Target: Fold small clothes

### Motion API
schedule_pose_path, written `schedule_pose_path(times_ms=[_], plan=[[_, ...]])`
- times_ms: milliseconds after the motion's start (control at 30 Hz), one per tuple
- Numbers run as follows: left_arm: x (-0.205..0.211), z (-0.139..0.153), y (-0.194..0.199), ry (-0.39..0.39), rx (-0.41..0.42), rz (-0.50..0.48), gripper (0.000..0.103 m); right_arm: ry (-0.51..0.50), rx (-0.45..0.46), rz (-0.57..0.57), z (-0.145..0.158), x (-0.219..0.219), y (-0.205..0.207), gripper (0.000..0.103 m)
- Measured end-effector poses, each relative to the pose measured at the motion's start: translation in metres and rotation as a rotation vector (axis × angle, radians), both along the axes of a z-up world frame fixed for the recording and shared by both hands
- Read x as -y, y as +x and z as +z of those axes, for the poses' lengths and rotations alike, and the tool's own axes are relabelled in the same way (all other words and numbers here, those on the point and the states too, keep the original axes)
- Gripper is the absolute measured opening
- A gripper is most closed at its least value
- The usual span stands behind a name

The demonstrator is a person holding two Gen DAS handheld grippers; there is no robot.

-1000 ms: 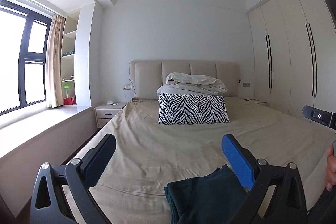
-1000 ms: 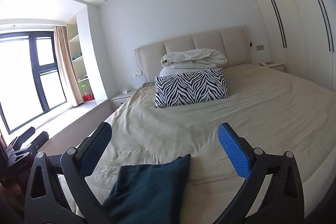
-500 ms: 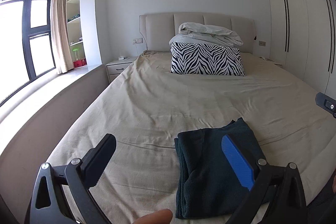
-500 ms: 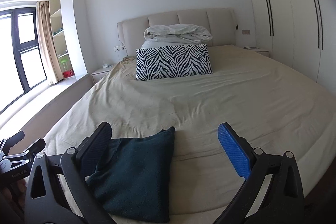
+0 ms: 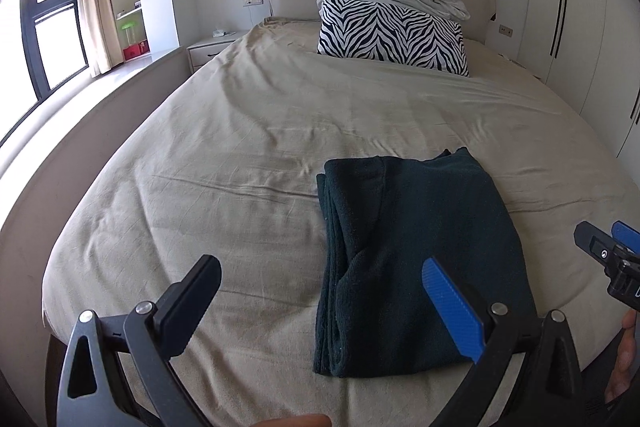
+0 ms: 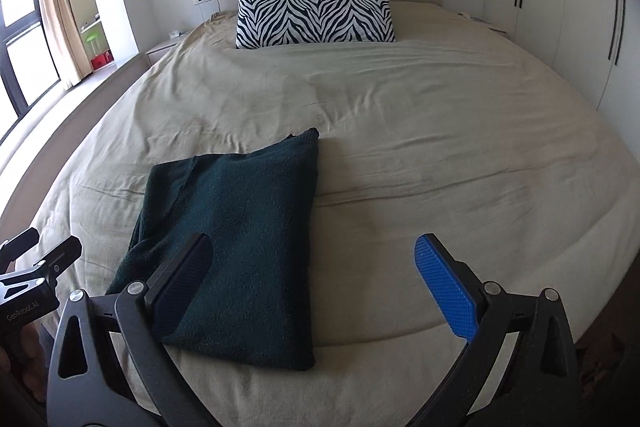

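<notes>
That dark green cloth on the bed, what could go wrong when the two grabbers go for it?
The cloth lies in layers, with loose edges on its left side, so the left gripper might pinch only the top layer and pull the fold apart. The beige sheet beneath is wrinkled, and the open fingers of the right gripper could catch it too.

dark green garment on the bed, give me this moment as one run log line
dark green garment: folded, flat on bed | left gripper: open, empty | right gripper: open, empty
</notes>
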State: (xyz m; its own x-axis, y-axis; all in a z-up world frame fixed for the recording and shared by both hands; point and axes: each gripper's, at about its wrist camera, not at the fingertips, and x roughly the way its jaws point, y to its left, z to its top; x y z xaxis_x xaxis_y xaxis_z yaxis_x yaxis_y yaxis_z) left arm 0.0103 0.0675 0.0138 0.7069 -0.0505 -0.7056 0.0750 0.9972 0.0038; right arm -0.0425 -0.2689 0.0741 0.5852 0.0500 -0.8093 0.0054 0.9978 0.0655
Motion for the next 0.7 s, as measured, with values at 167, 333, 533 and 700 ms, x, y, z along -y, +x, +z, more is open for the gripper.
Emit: schedule_pose_path(times_ms=[167, 333, 533, 700], plan=[[-0.002, -0.009, 0.003, 0.004, -0.021, 0.009, 0.103, -0.024, -0.04, 0.019, -0.018, -0.011, -0.004, 0.103], [-0.002, -0.014, 0.003, 0.0, -0.036, 0.013, 0.103, -0.026, -0.043, 0.017, -0.024, -0.014, -0.002, 0.103], [-0.003, -0.018, 0.005, -0.001, -0.048, 0.016, 0.103, -0.024, -0.051, 0.008, -0.025, -0.013, 0.0, 0.103], [-0.003, -0.019, 0.006, -0.003, -0.052, 0.018, 0.103, -0.023, -0.052, 0.008, -0.025, -0.013, 0.0, 0.103]])
